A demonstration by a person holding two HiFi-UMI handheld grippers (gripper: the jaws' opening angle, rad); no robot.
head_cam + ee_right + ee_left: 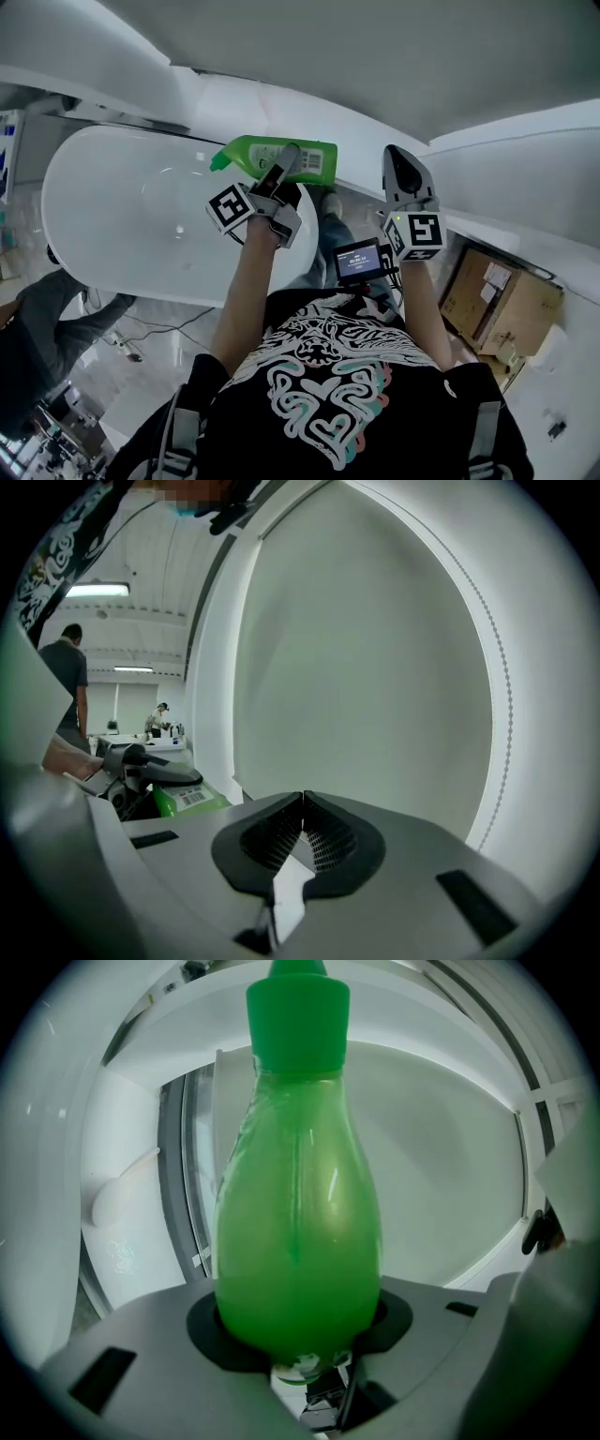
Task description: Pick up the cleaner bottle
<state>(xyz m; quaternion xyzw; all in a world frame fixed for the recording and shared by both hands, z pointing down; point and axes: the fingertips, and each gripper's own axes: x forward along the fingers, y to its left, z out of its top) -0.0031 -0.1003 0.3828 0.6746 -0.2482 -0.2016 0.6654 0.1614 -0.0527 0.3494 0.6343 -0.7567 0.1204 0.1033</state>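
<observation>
The left claw (290,156) stands wide apart and clamped on the cleaner bottle (298,1227), its dark pads pressed against both sides of the green body near the base. The bottle fills the space between the jaws. Its neck and green cap (298,1016) point straight away from the claw. Past the cap there are only white curved walls and a grey-framed pane off to the claw's left.

Just to the right of the left claw, the right claw (302,829) has its ribbed pads together at the tips, with nothing between them. To its left it sees the bottle's barcoded label (192,797). A broad white curved surface lies ahead of it.

Below and to the left of the held bottle lies the white bathtub (98,192). A cardboard box (497,300) sits on the floor, well off to the right claw's right.
</observation>
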